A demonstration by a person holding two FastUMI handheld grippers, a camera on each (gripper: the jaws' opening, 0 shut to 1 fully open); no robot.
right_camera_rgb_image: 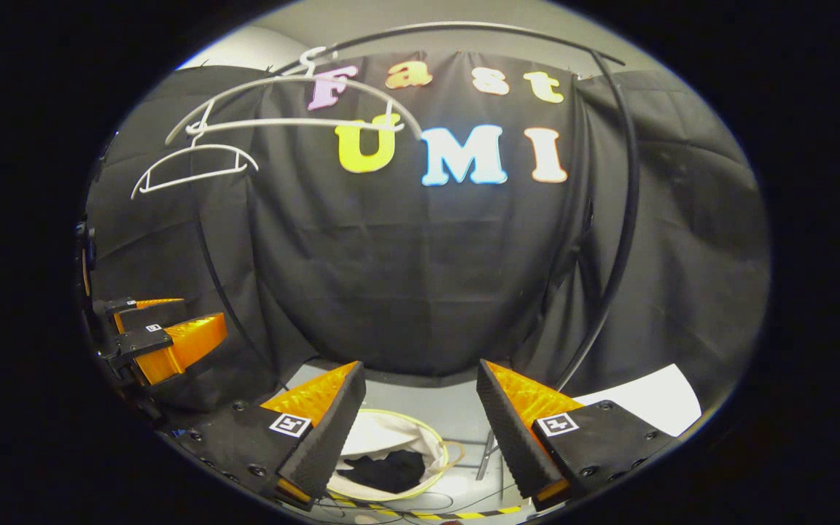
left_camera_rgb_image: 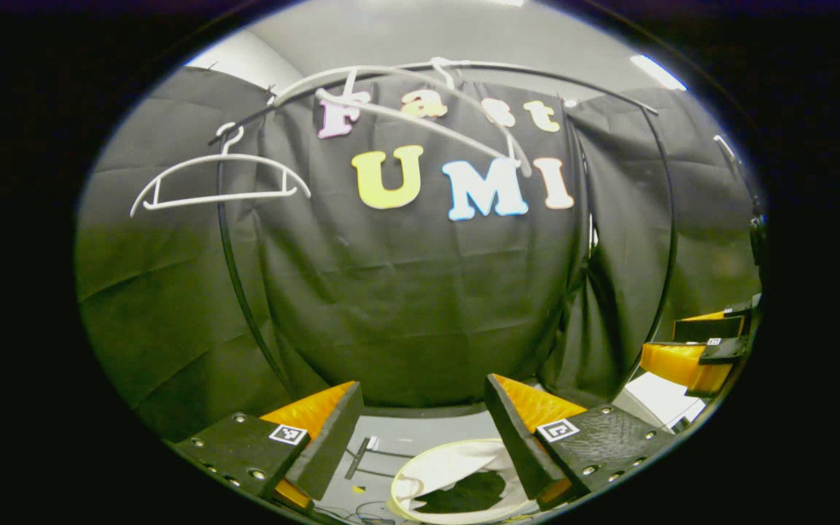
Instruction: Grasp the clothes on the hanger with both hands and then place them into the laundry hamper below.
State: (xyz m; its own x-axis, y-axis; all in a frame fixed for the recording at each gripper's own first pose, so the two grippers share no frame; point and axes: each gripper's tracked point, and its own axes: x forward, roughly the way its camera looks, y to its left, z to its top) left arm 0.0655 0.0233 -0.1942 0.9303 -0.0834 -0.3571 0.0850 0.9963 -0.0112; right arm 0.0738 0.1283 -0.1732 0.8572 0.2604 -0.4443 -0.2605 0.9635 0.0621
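Observation:
White hangers [left_camera_rgb_image: 219, 179] hang bare on the black rail [left_camera_rgb_image: 537, 76] at upper left; in the right gripper view the hangers [right_camera_rgb_image: 194, 164] sit at upper left too. A round white laundry hamper [left_camera_rgb_image: 420, 485] stands on the floor below, with dark clothes [left_camera_rgb_image: 472, 492] lying inside. The same hamper [right_camera_rgb_image: 383, 437] holds the dark clothes [right_camera_rgb_image: 391, 470] in the right gripper view. My left gripper [left_camera_rgb_image: 424, 430] is open above the hamper with nothing between its fingers. My right gripper [right_camera_rgb_image: 420, 430] is open and empty as well. Each gripper shows at the edge of the other's view, the right gripper [left_camera_rgb_image: 704, 354] and the left gripper [right_camera_rgb_image: 157, 343].
Black cloth walls the booth on all sides. The curved black rack pole [right_camera_rgb_image: 628, 189] runs down on the right. A white sheet [right_camera_rgb_image: 646, 397] lies on the floor at right. Yellow-black tape [right_camera_rgb_image: 427, 514] and cables cross the floor in front of the hamper.

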